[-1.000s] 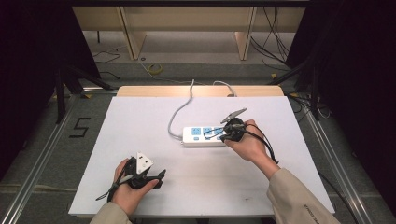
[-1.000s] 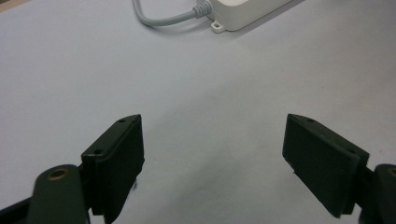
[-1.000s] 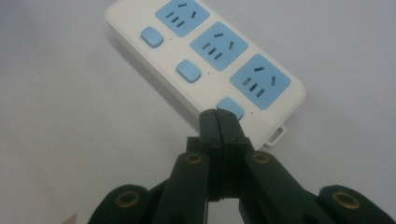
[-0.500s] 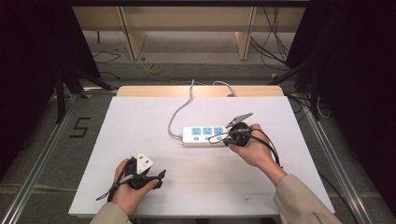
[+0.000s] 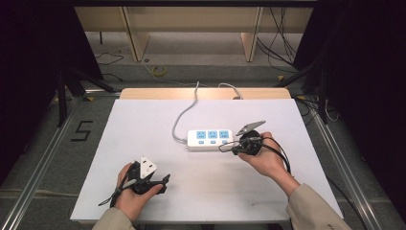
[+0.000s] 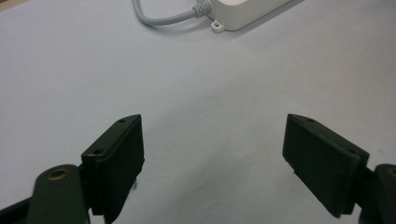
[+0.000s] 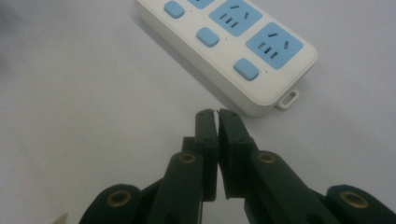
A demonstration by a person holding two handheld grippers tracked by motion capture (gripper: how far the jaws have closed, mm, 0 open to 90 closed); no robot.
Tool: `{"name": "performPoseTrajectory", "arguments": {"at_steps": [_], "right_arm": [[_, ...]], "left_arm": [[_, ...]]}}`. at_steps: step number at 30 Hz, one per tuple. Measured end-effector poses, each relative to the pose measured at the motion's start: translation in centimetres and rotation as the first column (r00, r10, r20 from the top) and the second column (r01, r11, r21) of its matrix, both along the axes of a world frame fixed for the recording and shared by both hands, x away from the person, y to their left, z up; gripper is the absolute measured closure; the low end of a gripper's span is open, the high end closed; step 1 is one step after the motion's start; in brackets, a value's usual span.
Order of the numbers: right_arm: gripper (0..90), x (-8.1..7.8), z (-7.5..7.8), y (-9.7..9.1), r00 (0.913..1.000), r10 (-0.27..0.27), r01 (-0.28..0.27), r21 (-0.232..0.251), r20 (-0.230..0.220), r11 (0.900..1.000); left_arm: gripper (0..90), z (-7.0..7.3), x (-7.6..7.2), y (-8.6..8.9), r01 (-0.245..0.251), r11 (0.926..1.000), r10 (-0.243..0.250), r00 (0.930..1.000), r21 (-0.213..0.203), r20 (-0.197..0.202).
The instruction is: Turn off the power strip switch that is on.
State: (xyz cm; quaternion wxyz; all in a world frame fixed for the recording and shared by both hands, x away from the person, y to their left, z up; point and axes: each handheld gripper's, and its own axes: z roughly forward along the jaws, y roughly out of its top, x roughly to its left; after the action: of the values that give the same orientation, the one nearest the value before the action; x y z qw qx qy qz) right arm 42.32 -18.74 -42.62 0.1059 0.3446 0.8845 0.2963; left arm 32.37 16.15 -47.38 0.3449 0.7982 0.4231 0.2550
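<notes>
1. Black left gripper (image 5: 163, 181) at the near left of the table (image 5: 143, 120), held in the left hand (image 5: 131, 199); jaws spread wide, nothing between them, bare white top under them.
2. Right gripper (image 5: 229, 147) further in, right of centre, in the right hand (image 5: 268, 160); jaws pressed together, pinching nothing, tips just beside the power strip's near end, apart from it.
3. Power strip (image 5: 210, 139) lies flat mid-table, three blue sockets and blue switches (image 7: 246, 69) up.
4. Looks like rigid plastic, light, smooth shell, likely to slide if pushed. Best hold: across the narrow body, or by the small mounting tab (image 7: 289, 99).
5. Grey cord (image 5: 184, 112) runs off the far edge; flexible, may drag.
</notes>
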Motion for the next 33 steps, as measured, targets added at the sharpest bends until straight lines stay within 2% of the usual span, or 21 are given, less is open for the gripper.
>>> {"name": "performPoseTrajectory", "arguments": {"at_steps": [14, 33], "right_arm": [[79.7, -1.2, -0.6, -1.6, 1.0, -0.009, 0.009, 0.042, -0.003, 0.9991], [67.4, -3.6, -1.6, -3.1, 0.9997, 0.002, -0.004, 0.113, 0.023, 0.9936]], "left_arm": [[20.4, -0.1, 0.0, 0.0, 0.0, 1.0, 0.0, 1.0, 0.001, 0.0], [20.3, -0.1, 0.0, 0.0, -0.006, 1.0, 0.006, 1.0, -0.003, -0.006]]}}
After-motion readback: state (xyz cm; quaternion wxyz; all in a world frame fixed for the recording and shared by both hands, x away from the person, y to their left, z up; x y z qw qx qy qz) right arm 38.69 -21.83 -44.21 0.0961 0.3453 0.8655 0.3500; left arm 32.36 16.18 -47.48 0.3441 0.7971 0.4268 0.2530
